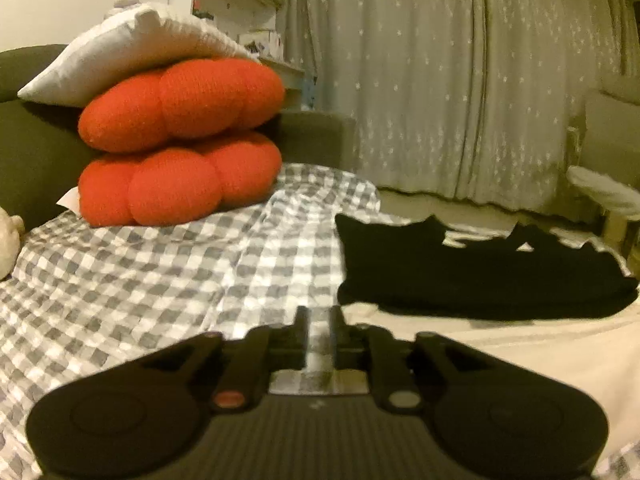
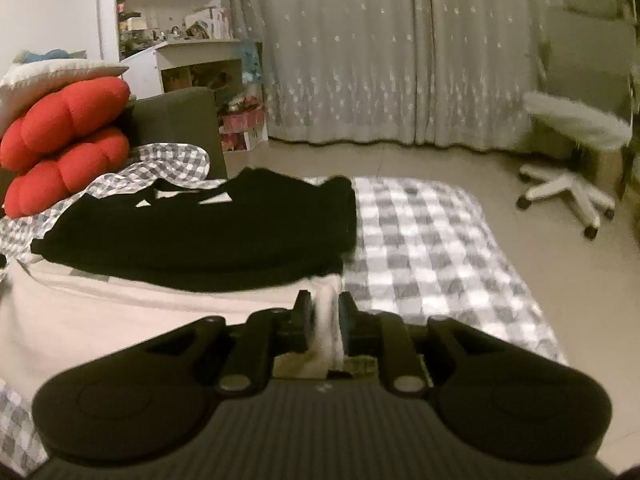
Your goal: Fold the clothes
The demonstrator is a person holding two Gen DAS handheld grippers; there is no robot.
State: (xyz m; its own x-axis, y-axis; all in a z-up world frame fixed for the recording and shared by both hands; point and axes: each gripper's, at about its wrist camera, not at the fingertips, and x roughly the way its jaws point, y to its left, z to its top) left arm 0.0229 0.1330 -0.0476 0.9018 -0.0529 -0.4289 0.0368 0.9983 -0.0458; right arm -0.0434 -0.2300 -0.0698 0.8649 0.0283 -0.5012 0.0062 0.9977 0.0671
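Cream garment (image 2: pixel 120 312) lies on the checked bed (image 2: pixel 432 248), just before the folded black stack (image 2: pixel 208 232). Right gripper (image 2: pixel 323 312) pinches its corner; left gripper (image 1: pixel 318 320) nearly closed, apparently empty. Judged mid-fold; next needs the left corner gripped too.

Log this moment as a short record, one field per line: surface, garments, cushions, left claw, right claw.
surface: bed with grey-and-white checked sheet
garments: folded black garment lying on a pale cream garment
cushions: two red cushions stacked, white pillow on top
left claw: narrow gap, over the checked sheet, nothing gripped
right claw: jaws slightly apart, the cream garment's edge between them; grip unclear
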